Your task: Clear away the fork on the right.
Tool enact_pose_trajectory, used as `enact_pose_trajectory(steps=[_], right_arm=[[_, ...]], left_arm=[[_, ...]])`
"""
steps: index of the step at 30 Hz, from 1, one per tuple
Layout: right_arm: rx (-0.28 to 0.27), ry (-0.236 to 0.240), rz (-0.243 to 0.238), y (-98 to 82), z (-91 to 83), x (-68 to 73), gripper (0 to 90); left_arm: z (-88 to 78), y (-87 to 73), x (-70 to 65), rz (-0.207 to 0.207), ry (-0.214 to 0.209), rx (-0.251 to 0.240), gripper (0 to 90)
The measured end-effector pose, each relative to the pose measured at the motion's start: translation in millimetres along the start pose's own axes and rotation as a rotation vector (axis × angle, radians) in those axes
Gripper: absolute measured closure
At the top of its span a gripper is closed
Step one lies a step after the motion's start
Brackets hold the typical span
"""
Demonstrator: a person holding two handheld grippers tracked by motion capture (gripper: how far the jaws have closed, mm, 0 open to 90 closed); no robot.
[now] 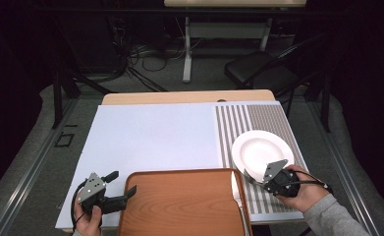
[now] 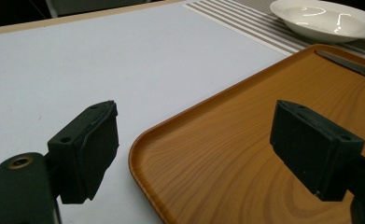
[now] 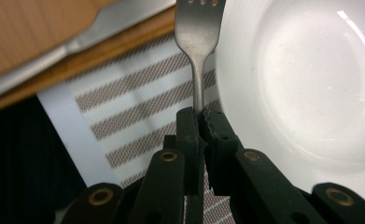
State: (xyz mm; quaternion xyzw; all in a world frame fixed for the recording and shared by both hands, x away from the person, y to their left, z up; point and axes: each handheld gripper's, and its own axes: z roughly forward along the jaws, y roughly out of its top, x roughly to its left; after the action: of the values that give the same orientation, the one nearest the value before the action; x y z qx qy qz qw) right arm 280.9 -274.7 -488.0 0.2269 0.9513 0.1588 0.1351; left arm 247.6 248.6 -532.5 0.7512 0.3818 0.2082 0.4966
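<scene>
My right gripper (image 3: pixel 202 121) is shut on the handle of a metal fork (image 3: pixel 196 37). The fork's tines point away, alongside the rim of a white plate (image 3: pixel 311 84). In the high view this gripper (image 1: pixel 258 179) sits at the plate's (image 1: pixel 262 150) near edge, over the striped placemat (image 1: pixel 258 118). My left gripper (image 1: pixel 117 188) is open at the near left corner of a wooden tray (image 1: pixel 184 201). One jaw is over the white mat and the other over the tray (image 2: pixel 245 149), with nothing between them.
A knife (image 2: pixel 353 65) lies along the tray's right side, also seen in the right gripper view as the knife (image 3: pixel 91 32). A large white mat (image 1: pixel 155 132) covers the table's left and middle. A dark chair (image 1: pixel 258 69) and a table leg stand beyond the far edge.
</scene>
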Motion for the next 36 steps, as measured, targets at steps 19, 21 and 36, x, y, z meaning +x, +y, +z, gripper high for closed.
enact_pose_trajectory(steps=[19,21,36], right_arm=[[-0.216,0.091,0.318,12.8,-21.1,-9.9,85.4],[-0.233,0.097,0.313,15.5,-21.8,-7.9,85.4],[-0.322,0.162,0.266,44.0,-18.3,28.6,85.4]], left_arm=[[-0.6,0.0,0.1,-0.003,0.005,-0.001,15.7],[-0.7,0.1,0.1,0.0,0.004,0.0,15.7],[-1.2,0.1,0.2,0.004,0.004,0.0,15.7]])
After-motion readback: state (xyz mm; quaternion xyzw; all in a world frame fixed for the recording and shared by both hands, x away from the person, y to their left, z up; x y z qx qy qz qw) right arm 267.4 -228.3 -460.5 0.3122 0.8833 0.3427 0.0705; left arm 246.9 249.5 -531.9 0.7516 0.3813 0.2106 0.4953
